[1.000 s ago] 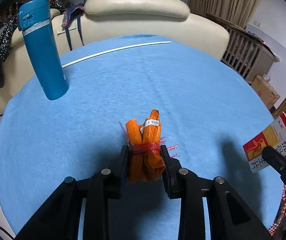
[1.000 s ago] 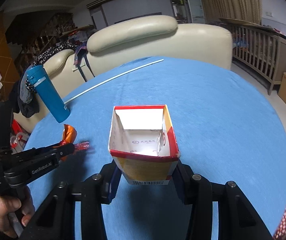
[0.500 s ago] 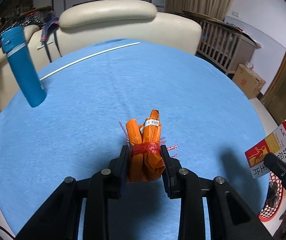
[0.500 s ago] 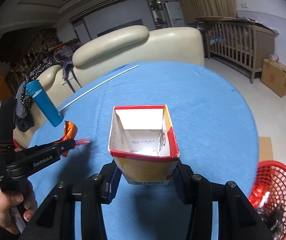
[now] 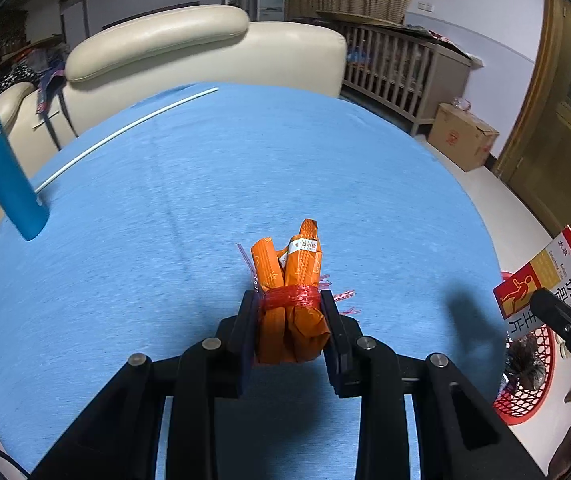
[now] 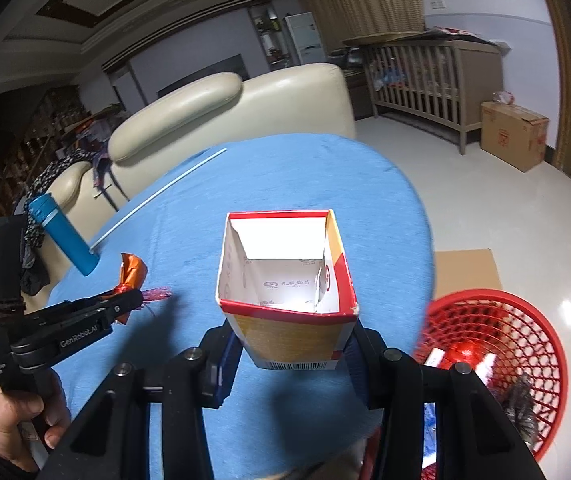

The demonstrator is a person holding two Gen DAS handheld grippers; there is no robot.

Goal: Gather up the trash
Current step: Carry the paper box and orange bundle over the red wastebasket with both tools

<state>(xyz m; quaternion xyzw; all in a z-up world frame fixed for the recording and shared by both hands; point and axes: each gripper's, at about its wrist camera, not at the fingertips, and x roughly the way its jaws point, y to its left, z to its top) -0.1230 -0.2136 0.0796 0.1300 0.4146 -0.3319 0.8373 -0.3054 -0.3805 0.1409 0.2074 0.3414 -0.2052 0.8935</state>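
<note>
My left gripper point(image 5: 288, 312) is shut on an orange wrapper bundle point(image 5: 289, 276) tied with red string, held above the blue table point(image 5: 205, 184). It also shows at the left of the right wrist view point(image 6: 133, 276). My right gripper point(image 6: 289, 344) is shut on an open red, yellow and white carton point(image 6: 285, 276), held over the table's right edge; the carton also shows in the left wrist view point(image 5: 545, 276). A red mesh basket point(image 6: 525, 320) with some trash in it stands on the floor to the right, below the table edge.
A blue flask point(image 5: 1, 176) stands at the table's left edge. A long white rod point(image 5: 125, 136) lies across the far side. A cream sofa point(image 5: 189, 48) is behind the table. A flat cardboard sheet point(image 6: 465, 268) lies on the floor. A wooden crib point(image 6: 425, 76) and box point(image 6: 513, 136) stand far right.
Both grippers have swung to the right with their loads. The red basket has come into view on the right, and the flask has slid to the left edge.
</note>
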